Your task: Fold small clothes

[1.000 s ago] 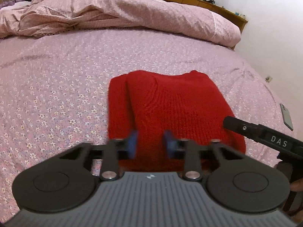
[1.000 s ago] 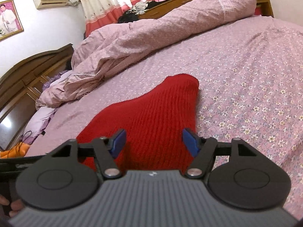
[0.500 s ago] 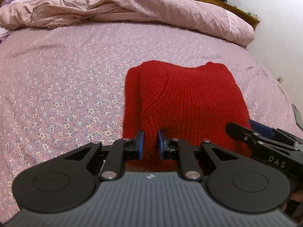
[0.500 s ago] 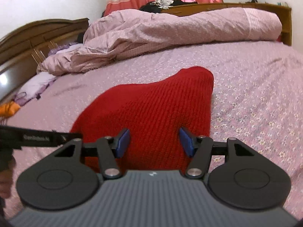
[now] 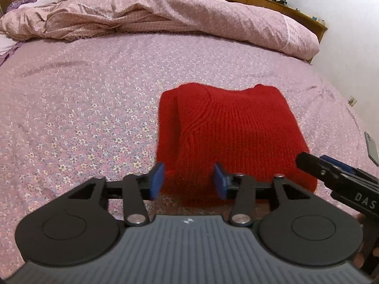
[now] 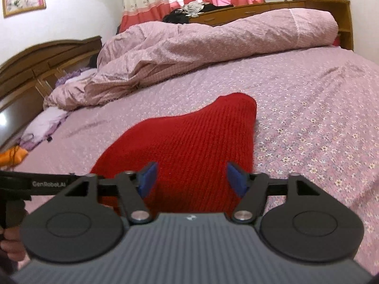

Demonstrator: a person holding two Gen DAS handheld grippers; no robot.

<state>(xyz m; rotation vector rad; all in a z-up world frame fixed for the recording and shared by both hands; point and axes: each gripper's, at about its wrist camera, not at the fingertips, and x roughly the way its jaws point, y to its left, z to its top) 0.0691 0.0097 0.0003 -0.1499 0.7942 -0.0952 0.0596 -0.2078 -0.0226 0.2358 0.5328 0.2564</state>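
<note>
Red ribbed knitted sweater folded on pink floral bed sheet, left tongs and right tongs both opening, pads clear of the knit, gripping nothing.

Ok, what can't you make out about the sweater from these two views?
- Left wrist view: near edge of the red sweater is hidden behind the left gripper, whose jaws are opening.
- Right wrist view: its near edge is hidden behind the right gripper, also opening.
- Sleeves: folded out of sight.
</note>
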